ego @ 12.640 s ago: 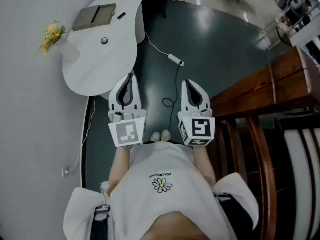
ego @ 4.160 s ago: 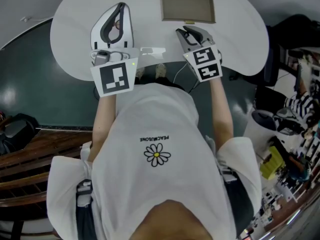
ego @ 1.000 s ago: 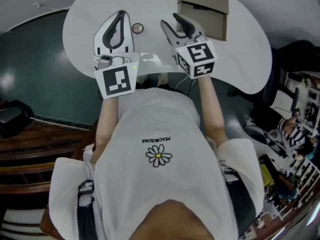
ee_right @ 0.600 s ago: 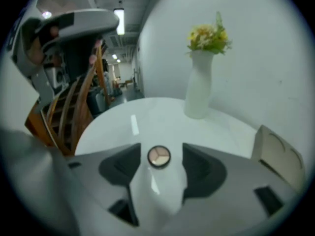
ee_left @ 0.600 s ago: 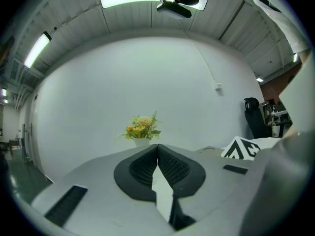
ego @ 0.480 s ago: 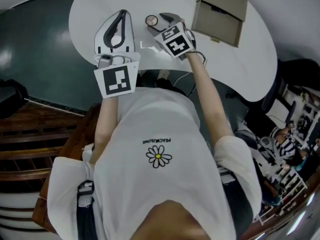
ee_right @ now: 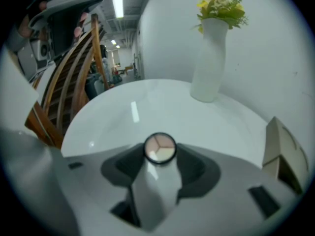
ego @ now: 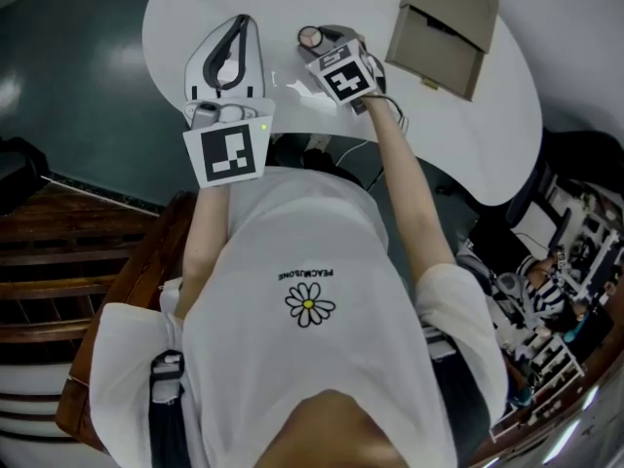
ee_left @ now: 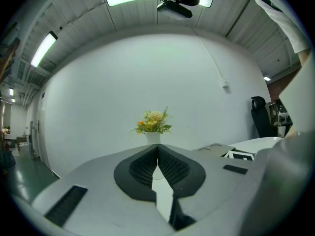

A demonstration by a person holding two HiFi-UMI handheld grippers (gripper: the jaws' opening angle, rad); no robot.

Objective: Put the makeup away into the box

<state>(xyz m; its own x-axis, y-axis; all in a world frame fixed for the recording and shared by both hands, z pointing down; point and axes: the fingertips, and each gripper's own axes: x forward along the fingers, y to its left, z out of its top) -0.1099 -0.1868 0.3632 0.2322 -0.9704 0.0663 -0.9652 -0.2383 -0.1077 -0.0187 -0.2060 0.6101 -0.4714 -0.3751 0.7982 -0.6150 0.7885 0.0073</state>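
Two jaws of the right gripper [ee_right: 160,163] are spread wide, having just been drawn in a little, and a round compact [ee_right: 160,147] is framed between their tips; no firm press of the pads on it can be made out. The compact is laid flat on the white table [ee_right: 147,107], three pale sectors shown on its top. The gripper is pitched steeply down at it. The box [ego: 444,27] is set open on the same table, well apart to the compact's right. A vase [ee_right: 209,58] of flowers is stood farther back, by the wall. The left gripper [ee_left: 157,149] is held level over the table, its jaws pressed together with nothing between them.
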